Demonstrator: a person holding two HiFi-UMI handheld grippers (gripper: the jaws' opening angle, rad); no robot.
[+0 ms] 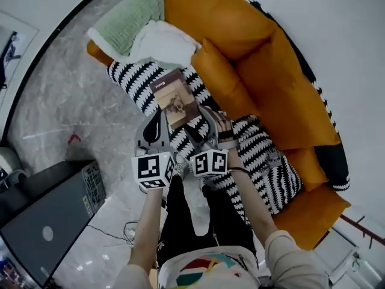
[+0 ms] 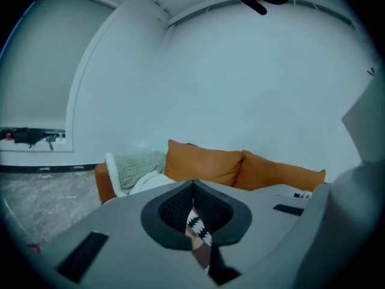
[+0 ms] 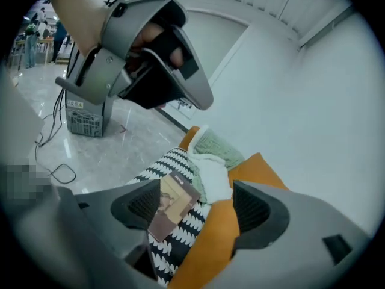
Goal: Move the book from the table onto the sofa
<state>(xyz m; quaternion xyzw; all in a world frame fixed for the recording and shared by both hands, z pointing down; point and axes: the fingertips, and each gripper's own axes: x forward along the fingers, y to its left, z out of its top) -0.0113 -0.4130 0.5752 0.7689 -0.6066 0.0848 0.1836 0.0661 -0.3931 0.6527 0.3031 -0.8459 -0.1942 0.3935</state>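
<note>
Left claw: the grey left gripper point(image 1: 157, 123) point(image 2: 193, 188) has its jaws drawn almost together and clamps nothing. Through the thin slit between them show a sliver of zigzag cloth and something brown that I cannot identify.

Right claw: the grey right gripper point(image 1: 207, 126) point(image 3: 195, 191) is spread wide, holding and touching nothing. In its own view the book shows beyond the gap, close to the jaw at frame left.

Counter: the dark counter point(image 1: 30, 191) sits at lower left of the head view, well apart from the book.

Open room: the grey marble floor point(image 1: 66, 101) fills the left of the head view up to the sofa's front edge.

Edges: the black-and-white zigzag throw point(image 1: 135, 80) point(image 3: 180, 239) drapes over the seat front of the orange leather sofa point(image 1: 271, 77) point(image 2: 204, 164). A white blanket point(image 1: 162, 41) lies just above the book, and an orange cushion point(image 1: 219, 80) is just to its right.

Book: the thin brown-and-cream paperback book point(image 1: 176, 98) point(image 3: 171, 206) lies face up on the throw, just beyond both claws and tilted. It has a dark title band along its top and a picture on the cover.
</note>
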